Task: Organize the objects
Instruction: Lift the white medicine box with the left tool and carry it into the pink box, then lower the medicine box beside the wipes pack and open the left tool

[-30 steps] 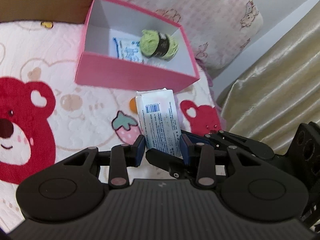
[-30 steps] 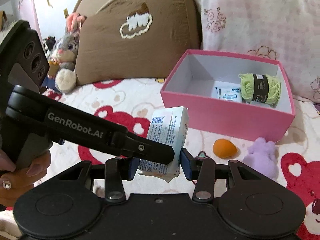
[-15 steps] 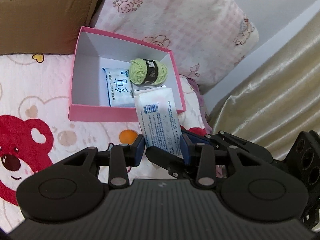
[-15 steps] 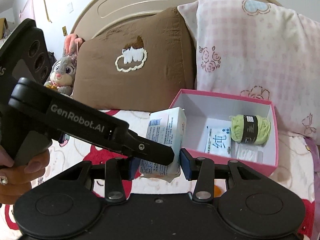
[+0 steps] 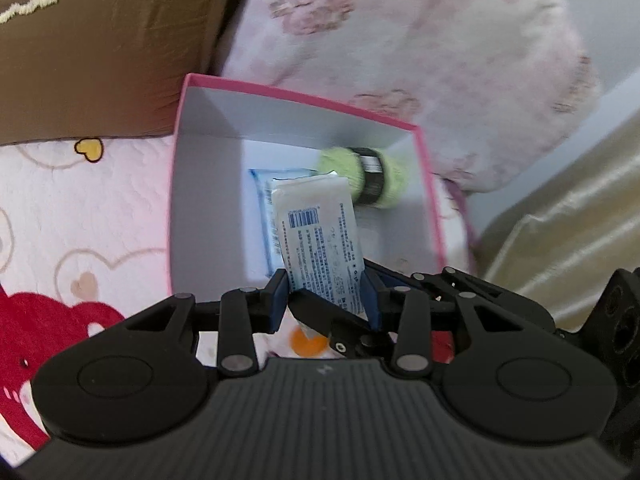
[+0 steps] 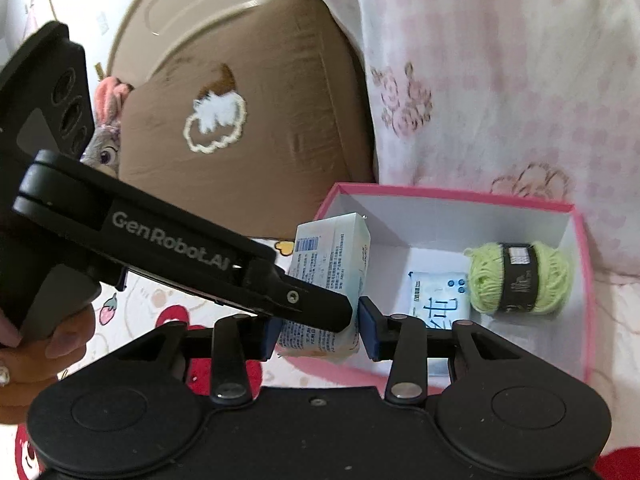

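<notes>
A white tissue pack (image 5: pixel 316 232) with a barcode stands upright between both grippers. My left gripper (image 5: pixel 325 292) is shut on its lower end, and my right gripper (image 6: pixel 320 330) is shut on the same pack (image 6: pixel 332 248) from the other side. The right gripper's finger (image 5: pixel 328 316) crosses under the pack in the left wrist view. The pack hangs over the open pink box (image 5: pixel 208 200). Inside the box (image 6: pixel 440 196) lie a green yarn ball (image 6: pixel 520 276) and a flat blue-and-white packet (image 6: pixel 436 296).
The box sits on a pink bear-print bedspread (image 5: pixel 80 208) against a brown pillow (image 6: pixel 260 100) and a pink floral pillow (image 6: pixel 500 60). An orange item (image 5: pixel 308 342) lies below my left gripper. A gold curtain (image 5: pixel 560 220) hangs right. A plush rabbit (image 6: pixel 106 120) sits far left.
Both grippers have carried the tissue pack forward from the bedspread in front of the box to above the box's inside. The grips look unchanged.
</notes>
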Demonstrator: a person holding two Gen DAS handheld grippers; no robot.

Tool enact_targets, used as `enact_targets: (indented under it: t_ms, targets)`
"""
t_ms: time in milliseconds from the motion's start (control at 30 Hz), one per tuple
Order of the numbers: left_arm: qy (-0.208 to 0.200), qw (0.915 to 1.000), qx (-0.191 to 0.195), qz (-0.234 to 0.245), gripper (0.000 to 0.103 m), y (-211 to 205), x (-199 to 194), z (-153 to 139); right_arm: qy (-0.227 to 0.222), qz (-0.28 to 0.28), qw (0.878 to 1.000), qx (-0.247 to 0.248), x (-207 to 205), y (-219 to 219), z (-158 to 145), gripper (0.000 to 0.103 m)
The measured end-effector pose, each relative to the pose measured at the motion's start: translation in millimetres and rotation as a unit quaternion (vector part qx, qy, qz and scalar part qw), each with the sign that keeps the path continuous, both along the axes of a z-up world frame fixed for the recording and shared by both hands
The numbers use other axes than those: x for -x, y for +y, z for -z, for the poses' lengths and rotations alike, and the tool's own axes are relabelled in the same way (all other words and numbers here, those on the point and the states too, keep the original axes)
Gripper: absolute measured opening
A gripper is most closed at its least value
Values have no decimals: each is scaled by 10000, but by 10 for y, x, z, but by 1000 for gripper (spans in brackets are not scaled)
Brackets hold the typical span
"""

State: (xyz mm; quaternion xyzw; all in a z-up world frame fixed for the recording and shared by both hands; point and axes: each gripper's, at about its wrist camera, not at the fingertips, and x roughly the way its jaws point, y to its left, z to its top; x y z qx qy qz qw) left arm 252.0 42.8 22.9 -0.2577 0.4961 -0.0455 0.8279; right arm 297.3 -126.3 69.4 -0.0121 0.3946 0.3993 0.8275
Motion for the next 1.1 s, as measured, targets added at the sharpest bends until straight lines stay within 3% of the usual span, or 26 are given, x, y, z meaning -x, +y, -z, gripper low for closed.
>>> enact_targets:
  t_ms: [200, 433, 533, 700, 867, 1033, 1100]
  targets:
    - [237, 9995, 51, -220, 37, 121, -392, 441, 330, 91, 9994, -59, -415, 100, 445, 44]
    - [440, 9983, -257, -269, 38, 115, -631, 713, 667, 136, 9976, -122, -659, 180, 791, 44]
    - [433, 9985, -217, -270, 38, 108, -627, 782, 723, 144, 9972, -156, -670, 165, 870, 44]
    - [479, 9967, -636, -142, 38, -21, -688, 845, 786, 153, 9967, -119, -678, 162, 981, 44]
    - [586, 9955, -716, -209, 38, -28, -775, 917, 929, 183, 9955, -78, -778, 178, 1052, 44]
    - [411, 9941, -974, -250, 42, -56, -796, 906, 989, 196, 9949, -7, -848, 216, 1101, 47]
    - [355, 9941, -1005, -216, 42, -77, -790, 877, 810, 152, 9966, 86, -800, 230, 1064, 47]
